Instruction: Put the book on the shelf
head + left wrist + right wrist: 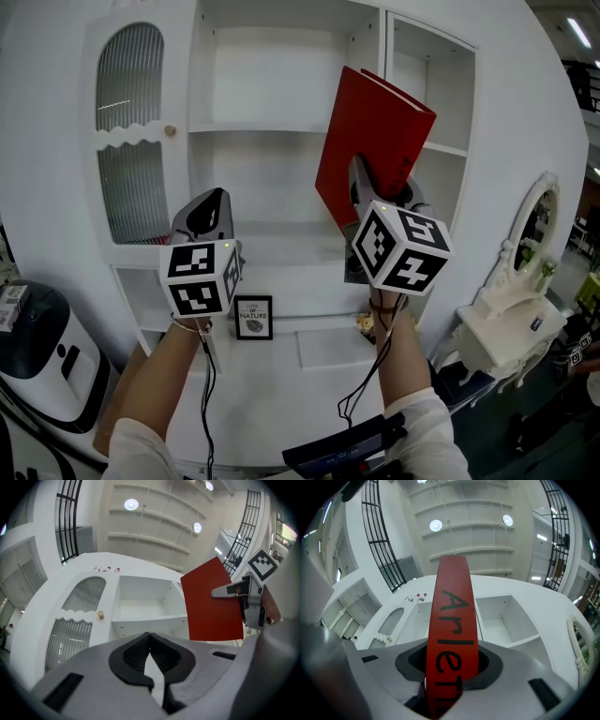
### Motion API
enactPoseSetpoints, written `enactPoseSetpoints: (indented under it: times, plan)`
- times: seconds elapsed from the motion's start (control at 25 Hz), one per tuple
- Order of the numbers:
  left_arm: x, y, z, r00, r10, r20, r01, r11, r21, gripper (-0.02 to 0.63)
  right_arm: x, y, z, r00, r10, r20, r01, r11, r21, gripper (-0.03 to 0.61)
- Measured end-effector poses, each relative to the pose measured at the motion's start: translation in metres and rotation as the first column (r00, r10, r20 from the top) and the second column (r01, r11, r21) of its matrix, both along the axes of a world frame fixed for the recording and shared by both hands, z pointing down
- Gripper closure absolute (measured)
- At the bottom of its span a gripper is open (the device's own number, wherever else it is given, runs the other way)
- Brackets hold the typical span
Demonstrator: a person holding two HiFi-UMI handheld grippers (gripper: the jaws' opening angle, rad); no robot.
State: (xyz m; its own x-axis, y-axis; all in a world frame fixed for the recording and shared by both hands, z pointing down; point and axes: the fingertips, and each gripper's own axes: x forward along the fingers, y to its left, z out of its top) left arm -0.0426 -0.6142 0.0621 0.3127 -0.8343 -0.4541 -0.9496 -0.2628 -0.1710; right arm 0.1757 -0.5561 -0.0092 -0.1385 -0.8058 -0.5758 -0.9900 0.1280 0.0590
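Book (373, 141), thin, red, black-lettered spine, pinched in right gripper (450, 686); left gripper (150, 641) fingers pressed together.

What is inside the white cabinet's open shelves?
Nothing shows in the visible shelves. The red book, held by the right gripper, hides part of the middle and right ones.

Book (452, 634) spine lettering cut off below, framed sign (253, 317) small print unreadable, white appliance (42, 356) cropped left
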Motion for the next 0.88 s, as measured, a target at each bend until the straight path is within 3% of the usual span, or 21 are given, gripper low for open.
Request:
enactPoseSetpoints:
  times: [0.88]
  plan:
    - [0.001,0.009,-0.055,0.999,0.043,0.002,-0.043,0.997,0.067,0.604,-0.016,0.020,-0.057,0.999,0.043,-0.029,-0.041,0.997,0.069,0.402]
